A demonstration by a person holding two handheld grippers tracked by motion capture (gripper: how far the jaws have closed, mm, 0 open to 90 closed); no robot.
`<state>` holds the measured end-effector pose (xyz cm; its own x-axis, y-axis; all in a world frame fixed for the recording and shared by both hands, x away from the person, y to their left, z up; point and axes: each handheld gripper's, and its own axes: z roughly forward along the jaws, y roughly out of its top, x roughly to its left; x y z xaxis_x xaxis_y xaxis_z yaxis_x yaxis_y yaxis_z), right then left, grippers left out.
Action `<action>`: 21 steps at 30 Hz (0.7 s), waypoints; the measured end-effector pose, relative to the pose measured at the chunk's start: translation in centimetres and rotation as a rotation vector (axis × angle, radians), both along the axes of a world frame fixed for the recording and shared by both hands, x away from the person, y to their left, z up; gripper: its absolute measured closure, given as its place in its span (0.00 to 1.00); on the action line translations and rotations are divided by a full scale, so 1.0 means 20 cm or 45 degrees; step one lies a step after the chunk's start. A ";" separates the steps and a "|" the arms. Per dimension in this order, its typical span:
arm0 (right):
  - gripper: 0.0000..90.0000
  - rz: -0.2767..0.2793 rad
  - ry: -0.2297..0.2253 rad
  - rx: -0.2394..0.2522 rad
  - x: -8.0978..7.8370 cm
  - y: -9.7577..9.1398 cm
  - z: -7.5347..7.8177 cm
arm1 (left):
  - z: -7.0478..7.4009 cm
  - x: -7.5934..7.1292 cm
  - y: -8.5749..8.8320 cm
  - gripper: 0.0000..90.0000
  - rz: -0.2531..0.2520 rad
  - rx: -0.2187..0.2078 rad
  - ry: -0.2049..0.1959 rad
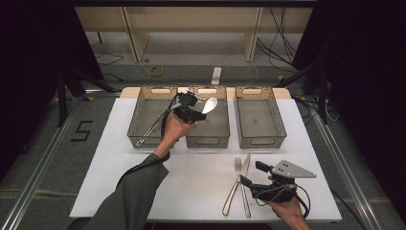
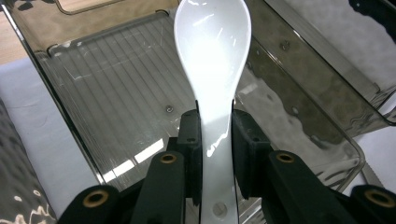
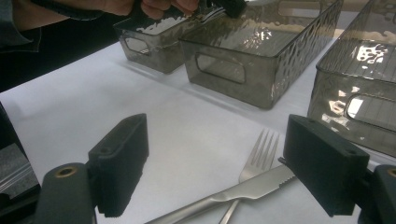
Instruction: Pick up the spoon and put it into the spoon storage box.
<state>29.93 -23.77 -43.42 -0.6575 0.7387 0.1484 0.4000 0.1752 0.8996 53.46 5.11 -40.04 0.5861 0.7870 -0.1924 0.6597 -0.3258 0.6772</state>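
My left gripper (image 1: 195,111) is shut on the handle of a white spoon (image 1: 209,105), held above the middle smoked-plastic bin (image 1: 207,142). In the left gripper view the spoon (image 2: 212,56) runs up between the two pads, bowl forward, over the bin's ribbed floor (image 2: 116,107). Near the table's front right, my right gripper (image 1: 251,173) stands open with nothing between its jaws. It sits just right of a steel fork (image 1: 234,184) and knife (image 1: 245,184) that lie crossed. In the right gripper view the fork (image 3: 259,156) and knife (image 3: 243,189) lie ahead of the open jaws.
Three bins stand side by side at the back of the white table (image 1: 191,177). The left bin (image 1: 143,139) holds a long metal utensil (image 1: 155,125); the right bin (image 1: 261,141) looks bare inside. The floor beyond carries cables and table legs.
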 end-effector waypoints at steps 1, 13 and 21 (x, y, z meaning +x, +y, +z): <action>0.26 0.001 -0.001 0.000 0.00 0.00 0.00 | 0.00 0.00 0.00 0.82 0.006 -0.007 0.001; 0.26 0.004 -0.002 0.002 0.00 0.00 0.00 | 0.01 0.03 0.00 0.55 0.044 -0.086 -0.017; 0.26 -0.003 -0.004 -0.005 0.00 0.00 0.00 | 0.12 -0.02 0.07 0.41 -0.028 -0.133 -0.006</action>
<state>29.87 -23.71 -43.40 -0.6562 0.7409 0.1430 0.3974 0.1781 0.9002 53.07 6.59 -37.72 0.6039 0.7499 -0.2700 0.6502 -0.2675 0.7111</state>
